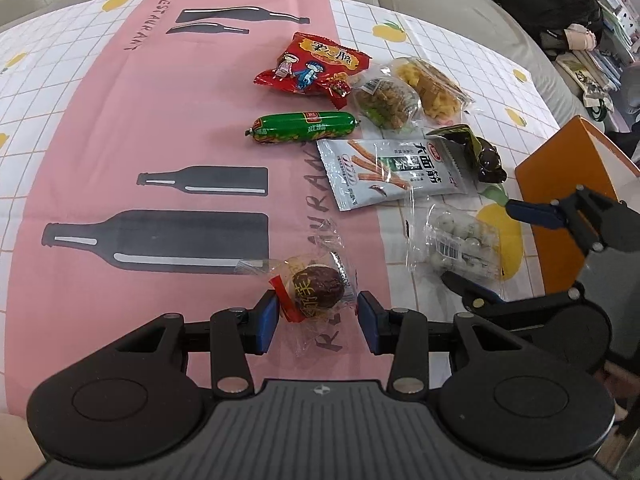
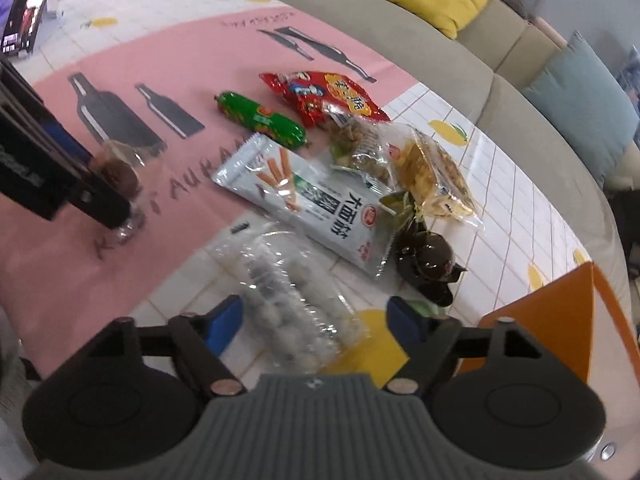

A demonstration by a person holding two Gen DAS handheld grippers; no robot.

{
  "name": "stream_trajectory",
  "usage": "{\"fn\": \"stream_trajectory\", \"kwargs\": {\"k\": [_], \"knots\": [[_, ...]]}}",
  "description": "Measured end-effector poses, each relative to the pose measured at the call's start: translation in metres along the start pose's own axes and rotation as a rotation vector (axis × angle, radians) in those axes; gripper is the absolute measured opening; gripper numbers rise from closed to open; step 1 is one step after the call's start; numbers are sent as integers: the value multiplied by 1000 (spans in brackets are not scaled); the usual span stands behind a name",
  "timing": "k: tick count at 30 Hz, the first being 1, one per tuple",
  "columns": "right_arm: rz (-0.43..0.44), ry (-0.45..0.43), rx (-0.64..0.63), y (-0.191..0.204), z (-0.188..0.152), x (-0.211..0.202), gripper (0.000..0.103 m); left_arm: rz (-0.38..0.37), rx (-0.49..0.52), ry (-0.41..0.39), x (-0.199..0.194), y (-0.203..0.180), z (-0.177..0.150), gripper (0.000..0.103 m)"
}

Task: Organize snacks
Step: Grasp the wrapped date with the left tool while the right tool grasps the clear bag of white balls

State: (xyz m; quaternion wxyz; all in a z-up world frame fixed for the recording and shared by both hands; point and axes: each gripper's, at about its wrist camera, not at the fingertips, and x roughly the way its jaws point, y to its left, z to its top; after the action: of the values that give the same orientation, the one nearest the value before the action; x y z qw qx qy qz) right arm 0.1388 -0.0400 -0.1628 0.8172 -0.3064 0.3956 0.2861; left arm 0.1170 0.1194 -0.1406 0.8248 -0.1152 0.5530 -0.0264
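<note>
My left gripper [image 1: 318,320] is shut on the clear wrapper of a brown date sweet [image 1: 316,288], its blue pads against the wrapper's two sides, low over the pink cloth. From the right wrist view the sweet [image 2: 120,176] sits at that gripper's fingertips [image 2: 104,208]. My right gripper [image 2: 314,320] is open wide, and a clear bag of white round snacks [image 2: 296,312] lies flat on the table between its pads without touching them. In the left wrist view the same bag [image 1: 456,244] lies between the right gripper's fingers [image 1: 532,212].
Beyond the grippers lie a silver snack packet [image 1: 392,168], a green sausage [image 1: 304,126], a red packet [image 1: 316,66], a bag of nuts [image 1: 384,102], a yellow snack bag [image 1: 432,88] and a dark wrapped snack [image 1: 484,156]. An orange box [image 1: 560,184] stands at the right. A sofa runs behind.
</note>
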Motion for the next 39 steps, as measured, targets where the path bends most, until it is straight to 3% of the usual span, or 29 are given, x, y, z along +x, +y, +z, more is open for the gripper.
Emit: {"fn": "stream_trajectory", "kwargs": {"k": [6,12,17,22,25,31,39], "knots": [[80,19,84,-9,4,15,84,-2,-6,0,-1,2,0,48],[190,54,305,-28,5,31,90,-7,-16,1,0,3,-1,47],[175,55,323,-19,4,27,83,-19,-46,2,1,5,0,47],[150,125,382,-8,0,14,76,-37,-90,6,3,9,1,50],[132,135,410,0,-4,4,62,-47,-113,6,4,10,1,50],[101,125,453,8,-10,-4,56,-83,-167,21,13,13,1,48],[111,120,542,1,-17,-10,53,-73,-157,-13,8,11,0,40]]}}
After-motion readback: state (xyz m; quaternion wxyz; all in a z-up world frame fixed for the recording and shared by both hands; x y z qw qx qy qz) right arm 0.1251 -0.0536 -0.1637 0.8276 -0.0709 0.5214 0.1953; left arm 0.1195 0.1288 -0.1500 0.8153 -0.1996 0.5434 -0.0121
